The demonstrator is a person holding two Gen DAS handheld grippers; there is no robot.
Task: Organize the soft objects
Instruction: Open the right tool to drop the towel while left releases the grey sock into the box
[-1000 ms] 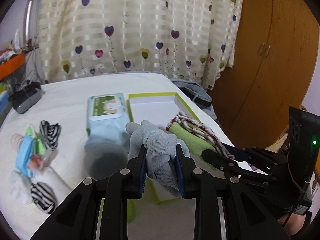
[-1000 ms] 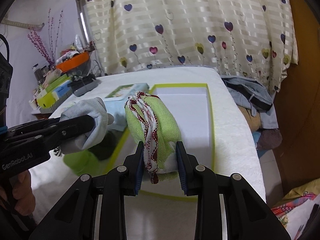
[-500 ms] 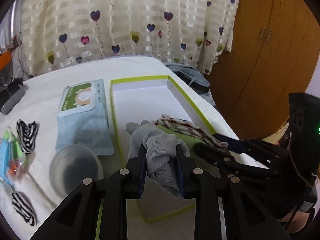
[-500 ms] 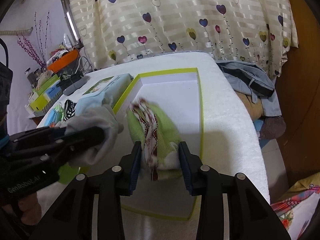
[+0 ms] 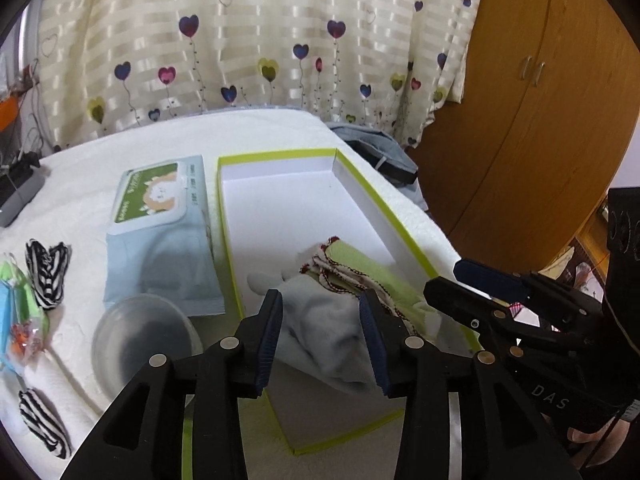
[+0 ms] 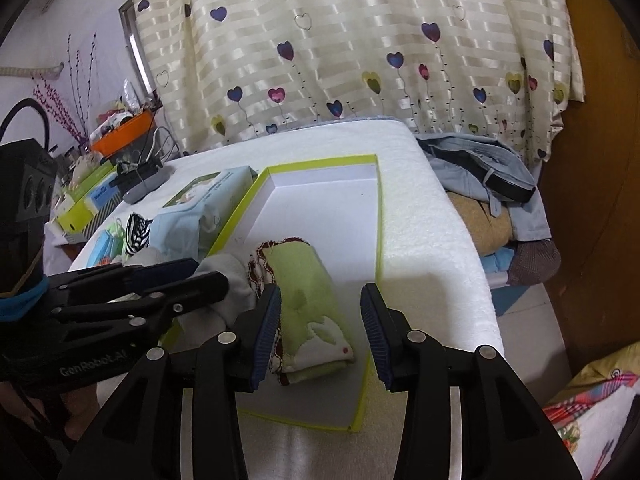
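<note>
Jaws of both the left gripper (image 5: 320,332) and right gripper (image 6: 320,324) are spread wide. The gray sock (image 5: 324,332) and green sock (image 6: 308,312) lie side by side in the box (image 6: 378,220), pointing along its length.

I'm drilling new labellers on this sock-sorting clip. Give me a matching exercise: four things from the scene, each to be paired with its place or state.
Things
1. grey sock
2. green cloth
3. wipes pack
4. striped sock

Places or states
A. on the bed, far left of the box
B. lying in the box, between the open right gripper fingers
C. between the left gripper pads
D. beside the box's left wall

Pairs: 1-C, 2-B, 3-D, 4-A
</note>
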